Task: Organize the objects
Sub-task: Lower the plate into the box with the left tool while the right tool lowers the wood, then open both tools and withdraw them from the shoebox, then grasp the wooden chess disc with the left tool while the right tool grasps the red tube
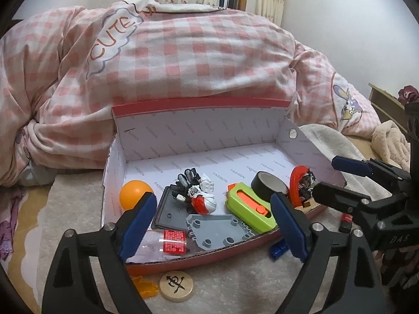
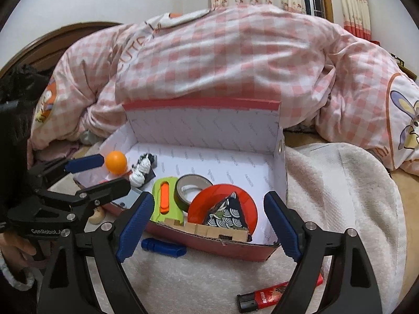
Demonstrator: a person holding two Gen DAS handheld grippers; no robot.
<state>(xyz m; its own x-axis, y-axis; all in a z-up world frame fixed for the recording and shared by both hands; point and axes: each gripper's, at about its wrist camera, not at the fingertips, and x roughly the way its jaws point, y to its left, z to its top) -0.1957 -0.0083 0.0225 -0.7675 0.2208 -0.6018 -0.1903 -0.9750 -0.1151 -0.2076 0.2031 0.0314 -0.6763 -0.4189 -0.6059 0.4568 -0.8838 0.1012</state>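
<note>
An open red cardboard box (image 1: 199,128) (image 2: 204,125) with a white lining lies on a fluffy white blanket. It holds an orange ball (image 1: 134,191), a robot toy (image 1: 197,191), grey plates (image 1: 220,231), a green-and-orange cutter (image 1: 248,209), a black tape roll (image 1: 268,184) and a red ring (image 2: 222,204). My left gripper (image 1: 213,198) hangs open over the box's near edge, nothing between its blue pads. My right gripper (image 2: 209,198) is open over the box's right front corner, also holding nothing.
On the blanket in front of the box lie a wooden chess disc (image 1: 176,286), an orange plastic piece (image 1: 146,287), a blue piece (image 2: 162,247) and a red lighter (image 2: 264,297). A pink checked duvet (image 1: 196,52) is piled behind the box.
</note>
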